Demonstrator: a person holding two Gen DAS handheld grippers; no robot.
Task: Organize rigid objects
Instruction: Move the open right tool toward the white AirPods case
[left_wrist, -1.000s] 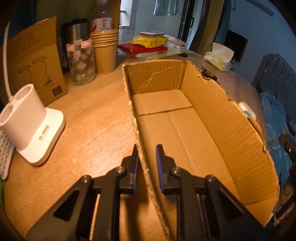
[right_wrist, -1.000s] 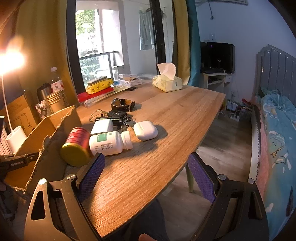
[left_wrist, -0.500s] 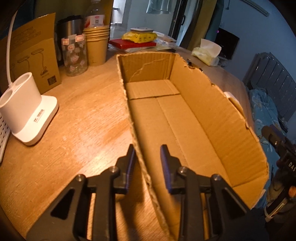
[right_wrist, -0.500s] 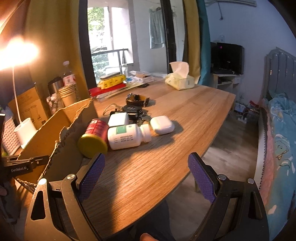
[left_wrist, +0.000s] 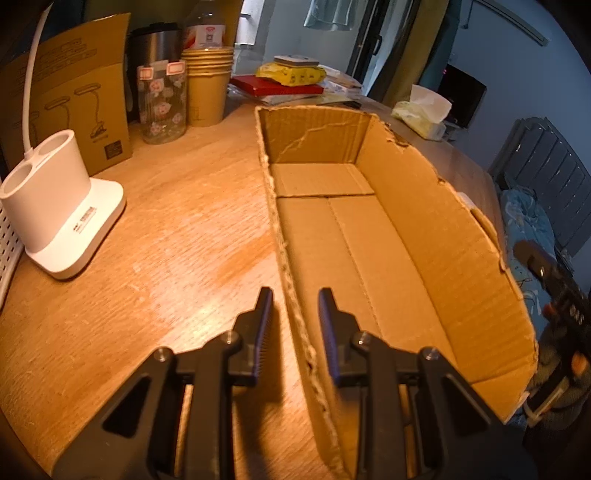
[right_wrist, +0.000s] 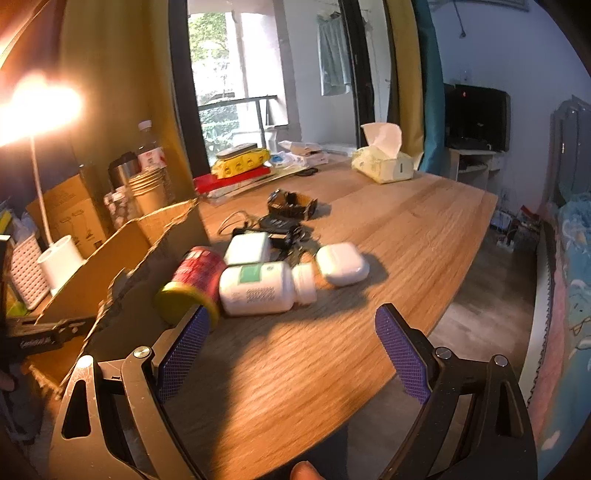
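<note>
Rigid objects: a cluster lies on the wooden table (right_wrist: 388, 236), just outside the right wall of the cardboard box (left_wrist: 369, 236); the box interior is bare, so by that evidence sorting has not begun.
Left gripper (left_wrist: 295, 314): jaws narrow, straddling the near left wall of the box. Whether the pads actually press the cardboard cannot be told; a gap shows on each side. Risk: the wall edge is ragged and torn, so a pull here could rip or fold it instead of steadying the box.
Right gripper (right_wrist: 291, 343): jaws spread wide, holding nothing, poised above the table short of the cluster. Risk: one finger is close to the yellow lid of the red can (right_wrist: 192, 286); a careless advance could nudge it.
Red can: lying on its side against the box wall. Risk: round body, likely to roll if bumped.
White pill bottle (right_wrist: 264, 286): on its side, touching the can. Risk: smooth curved plastic may squirt out of flat pads if gripped off-centre, and may roll toward the table edge.
White earbud case (right_wrist: 341, 264): just right of the bottle cap. Risk: rounded and glossy, prone to slipping.
Black cables and small items (right_wrist: 284, 225): behind the bottle, tangled. Risk: a lifted item may drag its neighbours.
Tissue box (right_wrist: 382, 162): well apart, no hazard.
</note>
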